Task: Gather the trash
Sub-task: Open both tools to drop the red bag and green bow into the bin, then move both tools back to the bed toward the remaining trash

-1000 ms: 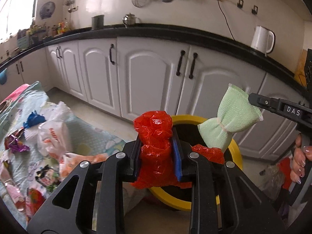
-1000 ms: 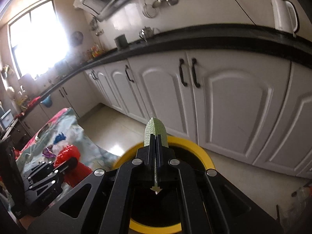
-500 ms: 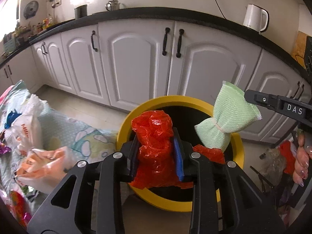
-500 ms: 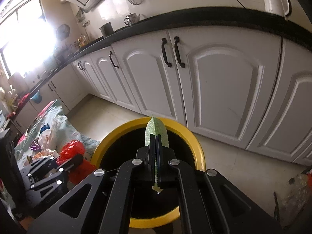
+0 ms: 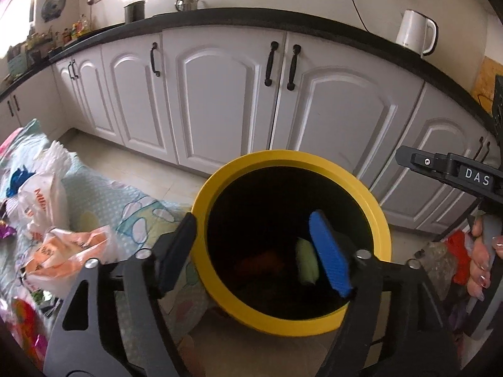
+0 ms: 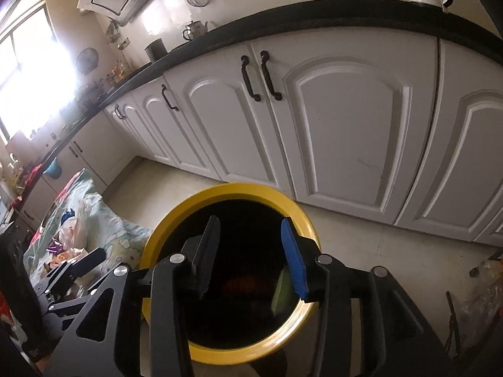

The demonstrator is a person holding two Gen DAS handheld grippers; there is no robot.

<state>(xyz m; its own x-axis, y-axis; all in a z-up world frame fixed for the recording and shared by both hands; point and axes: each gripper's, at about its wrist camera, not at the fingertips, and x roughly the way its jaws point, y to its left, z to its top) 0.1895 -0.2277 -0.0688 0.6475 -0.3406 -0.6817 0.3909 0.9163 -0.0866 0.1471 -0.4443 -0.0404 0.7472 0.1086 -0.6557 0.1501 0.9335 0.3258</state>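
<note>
Yellow-rimmed bin [image 5: 385,229] stands on the floor before white cabinets [image 5: 220,94], with both tongs hanging above its dark mouth. Left tongs [image 5: 254,251] are spread wide and hold nothing; right tongs [image 6: 248,257] are spread too, empty. Down inside the bin lie a red bag [image 5: 261,260] and a green cloth [image 5: 305,260], side by side. More wrappers [image 5: 56,251] lie on a patterned sheet [image 5: 103,194] left of the bin.
</note>
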